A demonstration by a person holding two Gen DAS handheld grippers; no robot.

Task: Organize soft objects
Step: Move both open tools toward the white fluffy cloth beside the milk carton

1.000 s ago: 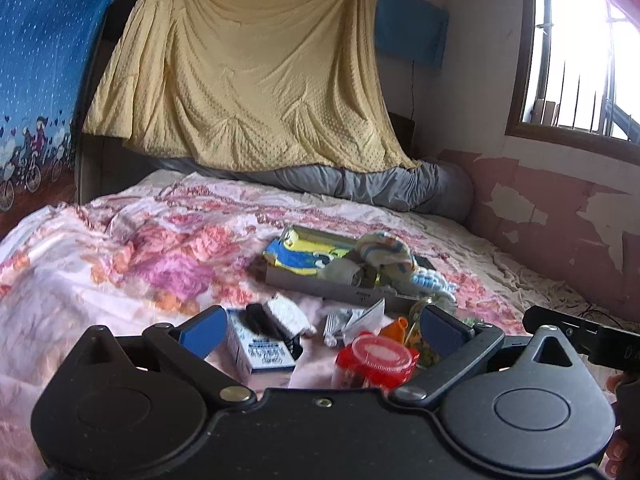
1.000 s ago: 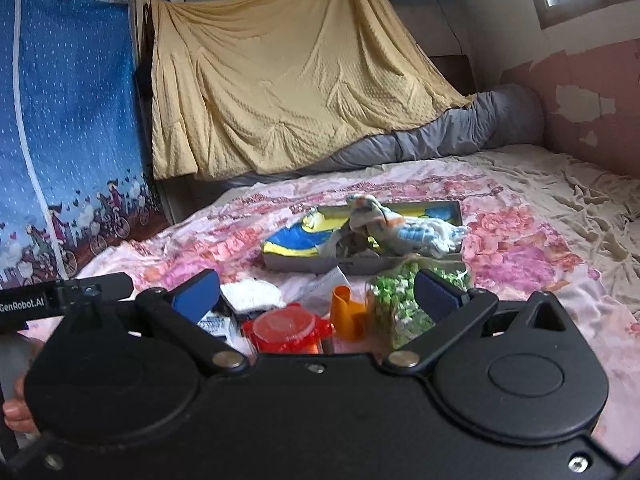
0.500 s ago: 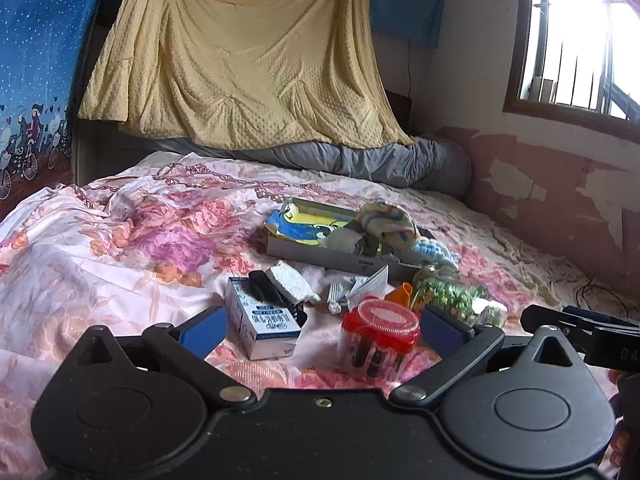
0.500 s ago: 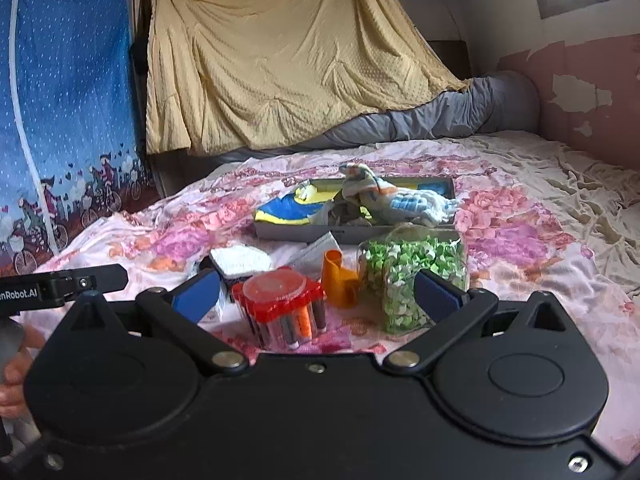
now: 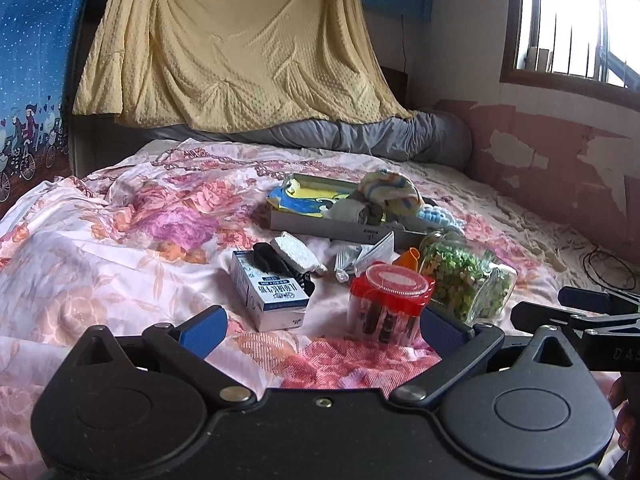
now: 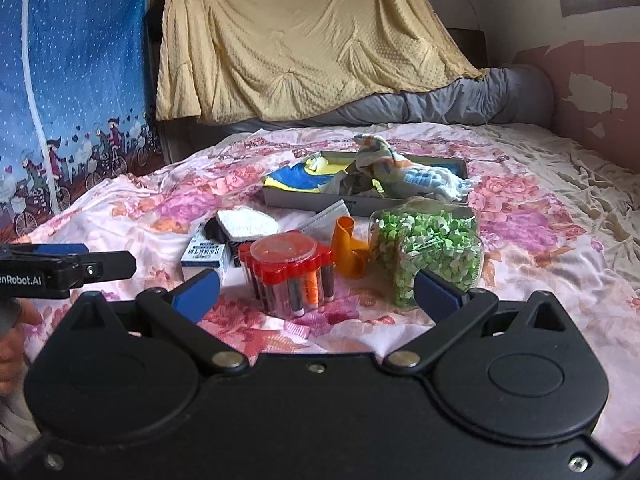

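Observation:
A grey tray (image 5: 340,233) (image 6: 362,201) on the floral bed holds a yellow-blue cloth (image 5: 308,200) (image 6: 298,178), a striped cloth bundle (image 5: 386,190) (image 6: 374,158) and a light blue knitted piece (image 5: 438,216) (image 6: 430,180). A white sponge with a black item (image 5: 296,256) (image 6: 248,222) lies in front of the tray. My left gripper (image 5: 322,328) is open and empty, low over the bed before the clutter. My right gripper (image 6: 316,290) is open and empty, just before the red-lidded jar.
A red-lidded jar of tubes (image 5: 386,302) (image 6: 290,270), a jar of green bits (image 5: 466,282) (image 6: 430,250), an orange piece (image 6: 350,250), a blue-white carton (image 5: 270,292) (image 6: 204,258) and paper packets (image 5: 362,256) lie before the tray. A grey rolled quilt (image 5: 360,138) lies at the headboard.
Both grippers have drawn back and risen a little from the clutter; the jars and carton now show fully in front of the open fingers. Nothing on the bed has moved.

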